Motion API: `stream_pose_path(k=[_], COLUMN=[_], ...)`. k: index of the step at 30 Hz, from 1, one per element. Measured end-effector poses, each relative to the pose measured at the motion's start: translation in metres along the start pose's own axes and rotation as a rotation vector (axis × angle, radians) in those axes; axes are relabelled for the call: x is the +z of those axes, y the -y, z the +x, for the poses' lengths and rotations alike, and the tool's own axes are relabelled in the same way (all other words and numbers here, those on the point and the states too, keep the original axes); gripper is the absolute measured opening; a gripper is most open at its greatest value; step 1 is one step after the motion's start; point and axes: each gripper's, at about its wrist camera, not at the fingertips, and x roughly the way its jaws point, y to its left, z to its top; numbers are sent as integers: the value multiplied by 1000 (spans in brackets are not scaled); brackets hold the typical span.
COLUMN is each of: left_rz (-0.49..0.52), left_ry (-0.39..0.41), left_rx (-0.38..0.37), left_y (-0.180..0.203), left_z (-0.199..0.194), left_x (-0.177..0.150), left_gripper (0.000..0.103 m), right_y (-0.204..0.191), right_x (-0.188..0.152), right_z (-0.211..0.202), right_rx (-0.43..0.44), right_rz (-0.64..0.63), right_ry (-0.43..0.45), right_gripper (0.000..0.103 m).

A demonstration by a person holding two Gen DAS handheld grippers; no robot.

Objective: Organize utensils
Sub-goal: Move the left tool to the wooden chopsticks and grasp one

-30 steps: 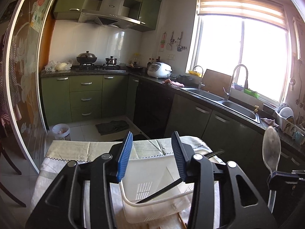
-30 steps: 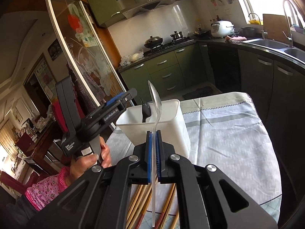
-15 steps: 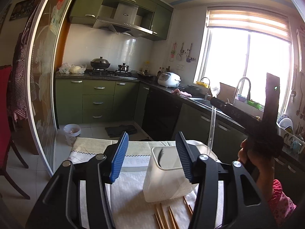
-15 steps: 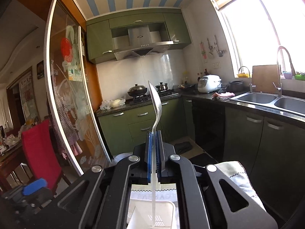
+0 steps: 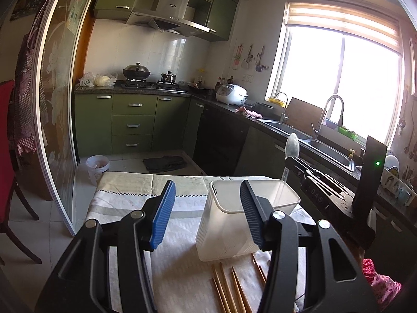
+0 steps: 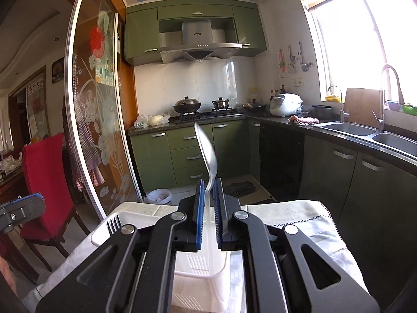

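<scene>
White plastic utensil holder (image 5: 235, 224) stands upright on the cloth-covered table (image 5: 125, 203), w/ wooden chopsticks (image 5: 229, 289) lying loose on the cloth at its near side. We see a dark fork (image 6: 114, 225) already inside, tines up at the holder's left end in the right wrist view.

Our left gripper (image 5: 208, 211) is held near the holder, jaws apart w/ nothing between the pads; its right finger overlaps the holder's near wall in the picture, but we can't tell if it touches.

Our right gripper (image 6: 208, 214) sits over the holder's open top. Its jaws are opening, narrow gap now, w/ a clear plastic spoon (image 6: 207, 154) between the pads: bowl up and tilted left, handle pointing down into the holder. Left pad looks apart from the handle; at the right pad we can't tell contact. From the left wrist view the spoon rises at the holder's far right corner.

Bkgd: green cabinets, stove w/ pots, sink under a bright window.
</scene>
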Motion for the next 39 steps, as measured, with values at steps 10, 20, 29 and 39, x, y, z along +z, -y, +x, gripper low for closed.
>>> stream_pose_path(k=[10,20,29,39], left_rz=[16,1,-2,-4], left_ry=[-166,-581,-792,-850], left_rx=[35,65,106,131], left_y=[10,7,10,7], left_z=[13,65,97,106], left_x=[-16,-80,-118,-124], left_gripper=[62,55,36,31], right_y=[28,58,88,107], right_x=[2,-8,-35,-48], right_z=[-40,-100,-119,-121], right_rx=[53,79,69,72], right_rz=[90,149,189,236], right_ry=[-12,-34,-126,-165], right_gripper=[14,29,29,29])
